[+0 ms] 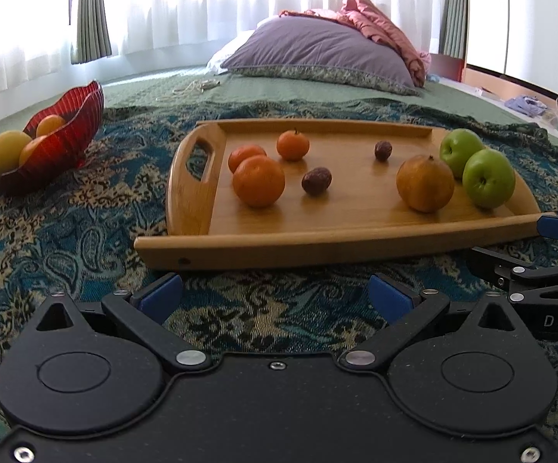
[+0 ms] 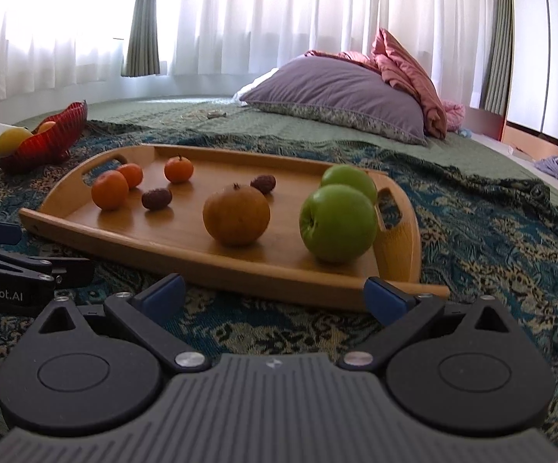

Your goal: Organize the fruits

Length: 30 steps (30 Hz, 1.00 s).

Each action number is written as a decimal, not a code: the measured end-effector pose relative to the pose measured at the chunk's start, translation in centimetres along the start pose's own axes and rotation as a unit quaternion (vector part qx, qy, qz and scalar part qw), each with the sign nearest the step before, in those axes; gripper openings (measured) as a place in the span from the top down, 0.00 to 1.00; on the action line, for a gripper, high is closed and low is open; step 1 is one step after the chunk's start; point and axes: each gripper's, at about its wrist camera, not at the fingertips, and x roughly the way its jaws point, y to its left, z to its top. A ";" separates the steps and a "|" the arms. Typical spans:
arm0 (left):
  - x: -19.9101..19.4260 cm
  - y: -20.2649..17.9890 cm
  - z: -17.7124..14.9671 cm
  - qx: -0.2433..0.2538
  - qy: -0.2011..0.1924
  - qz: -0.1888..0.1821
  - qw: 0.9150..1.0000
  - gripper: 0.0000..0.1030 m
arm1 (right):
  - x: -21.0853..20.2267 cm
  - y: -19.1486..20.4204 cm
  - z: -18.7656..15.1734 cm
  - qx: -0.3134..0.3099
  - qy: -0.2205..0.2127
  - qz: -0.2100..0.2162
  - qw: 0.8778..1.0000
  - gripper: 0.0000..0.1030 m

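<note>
Fruit sits scattered on the wooden tray (image 1: 186,247) on the bed's patterned blanket (image 1: 66,231), two green apples (image 2: 338,223) crowding its right handle. The red bowl (image 1: 66,142) lies well left. Left gripper (image 1: 275,295) and right gripper (image 2: 273,297) hover before the near rim, fingers spread, empty.

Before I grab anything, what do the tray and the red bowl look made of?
The tray looks like varnished wood, perhaps bamboo: warm grain, and fruit reflections on its glossy floor. The red bowl looks like translucent glass or plastic, ribbed with a wavy rim; light glows through its wall, though which material I cannot tell.
</note>
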 end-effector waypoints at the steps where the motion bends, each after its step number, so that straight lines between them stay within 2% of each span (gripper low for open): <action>1: 0.1 0.0 0.0 0.000 0.003 0.000 1.000 0.00 | 0.1 0.0 -0.1 0.001 0.003 -0.002 1.000 0.00; 5: 0.9 0.0 -0.1 -0.003 0.019 0.004 1.000 0.00 | 0.7 0.4 -0.3 -0.006 0.015 -0.013 1.000 0.00; 11: 1.2 -0.2 -0.4 0.003 0.018 0.009 1.000 0.00 | 1.4 0.9 -0.5 -0.019 0.034 -0.018 0.999 0.00; 18: 1.3 -0.3 -0.7 0.004 0.014 0.011 1.000 0.00 | 2.2 0.1 -0.5 0.006 0.057 -0.008 0.998 0.00; 30: 1.2 -0.2 -0.8 -0.001 0.012 0.007 1.000 0.00 | 2.2 0.1 -0.5 0.010 0.057 -0.008 0.998 0.00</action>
